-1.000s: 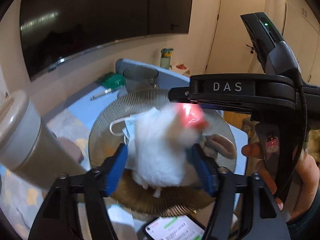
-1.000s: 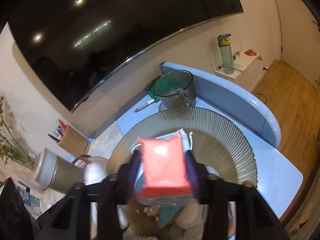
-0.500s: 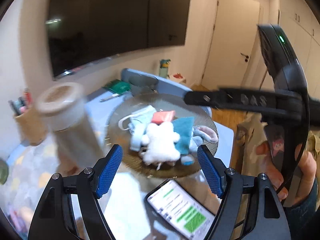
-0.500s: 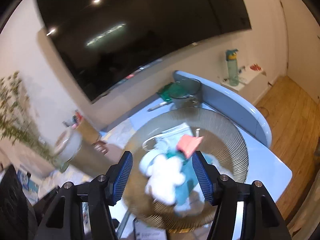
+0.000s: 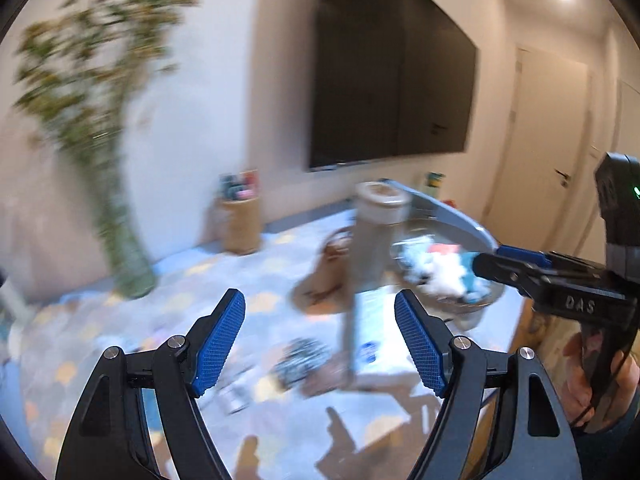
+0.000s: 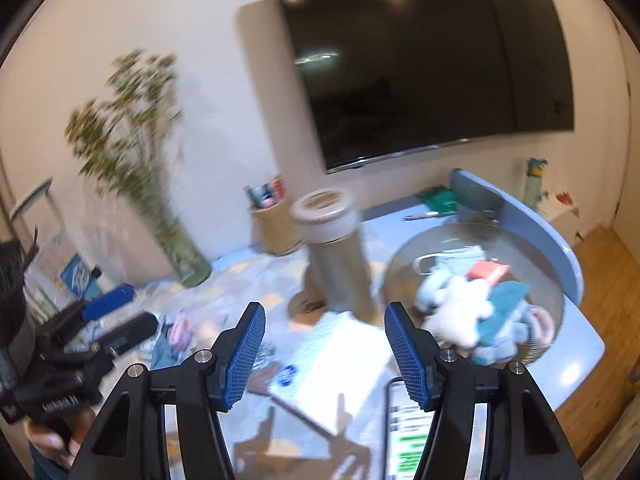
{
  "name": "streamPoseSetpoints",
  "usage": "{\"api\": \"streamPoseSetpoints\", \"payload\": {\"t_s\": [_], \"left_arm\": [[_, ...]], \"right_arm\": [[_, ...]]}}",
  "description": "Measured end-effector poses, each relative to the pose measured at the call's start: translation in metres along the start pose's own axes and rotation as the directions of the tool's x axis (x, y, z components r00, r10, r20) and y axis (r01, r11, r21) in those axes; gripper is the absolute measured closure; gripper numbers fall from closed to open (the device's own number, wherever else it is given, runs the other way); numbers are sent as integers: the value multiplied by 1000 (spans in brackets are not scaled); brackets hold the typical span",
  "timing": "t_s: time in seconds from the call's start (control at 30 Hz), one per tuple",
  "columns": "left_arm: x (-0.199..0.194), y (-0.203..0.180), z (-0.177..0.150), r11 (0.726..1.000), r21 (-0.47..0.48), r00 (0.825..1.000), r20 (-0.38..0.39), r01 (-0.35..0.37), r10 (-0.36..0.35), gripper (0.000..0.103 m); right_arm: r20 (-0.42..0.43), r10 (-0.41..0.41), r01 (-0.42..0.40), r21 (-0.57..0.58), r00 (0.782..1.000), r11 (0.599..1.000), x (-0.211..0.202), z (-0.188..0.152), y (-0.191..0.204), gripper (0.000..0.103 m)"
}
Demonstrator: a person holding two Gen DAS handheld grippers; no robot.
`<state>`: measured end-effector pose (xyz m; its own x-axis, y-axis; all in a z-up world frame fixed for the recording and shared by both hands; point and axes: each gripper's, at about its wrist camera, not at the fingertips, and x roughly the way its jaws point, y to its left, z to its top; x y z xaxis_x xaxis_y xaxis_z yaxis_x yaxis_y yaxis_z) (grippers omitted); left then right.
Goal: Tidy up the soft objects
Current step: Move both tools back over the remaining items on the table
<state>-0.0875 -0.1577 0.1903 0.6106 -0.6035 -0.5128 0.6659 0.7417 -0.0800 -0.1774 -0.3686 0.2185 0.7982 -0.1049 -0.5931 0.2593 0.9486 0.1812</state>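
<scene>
A ribbed glass bowl on the table's right side holds a pile of soft things: a white plush toy, a teal cloth, a red-orange pouch and a face mask. The bowl shows blurred in the left wrist view. My left gripper is open and empty, left of the bowl. My right gripper is open and empty, pulled back from the bowl. Small soft items lie on the table's left part.
A tall grey tumbler stands beside the bowl. A pen holder, a vase of branches, a white notebook and a phone are on the patterned table. A grey pot stands at the back.
Both grippers let go of their items into the bowl, opened, and pulled back and swung left. The white plush and red pouch now lie in the bowl.
</scene>
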Motion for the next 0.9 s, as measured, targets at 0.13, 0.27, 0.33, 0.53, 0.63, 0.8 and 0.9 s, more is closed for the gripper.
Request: {"api": "streamPoseSetpoints", "payload": {"t_s": [0.13, 0.27, 0.33, 0.53, 0.63, 0.8, 0.9], "left_arm": [[-18, 51, -27, 989, -74, 992, -13, -127, 127, 27], [-27, 91, -54, 970, -154, 982, -45, -188, 183, 27], [-27, 109, -69, 957, -181, 973, -63, -228, 220, 27], [-18, 144, -107, 920, -233, 949, -103, -314, 298, 27], [-7, 158, -126, 895, -228, 923, -125, -383, 363, 27], [12, 181, -154, 873, -288, 918, -166, -394, 360, 27], [17, 185, -161, 861, -305, 912, -185, -408, 366, 27]], "right_arm": [[-21, 2, -4, -80, 1000, 997, 19, -22, 52, 42], [-75, 23, -33, -136, 997, 990, 43, -42, 92, 42], [-112, 31, -49, -165, 993, 985, 57, -53, 112, 42], [-146, 9, -43, -233, 989, 971, 84, -75, 150, 42], [-138, -3, -32, -247, 990, 968, 98, -85, 161, 41], [-133, 15, -52, -281, 991, 958, 131, -115, 174, 38], [-137, 12, -55, -316, 990, 947, 146, -129, 181, 38]]}}
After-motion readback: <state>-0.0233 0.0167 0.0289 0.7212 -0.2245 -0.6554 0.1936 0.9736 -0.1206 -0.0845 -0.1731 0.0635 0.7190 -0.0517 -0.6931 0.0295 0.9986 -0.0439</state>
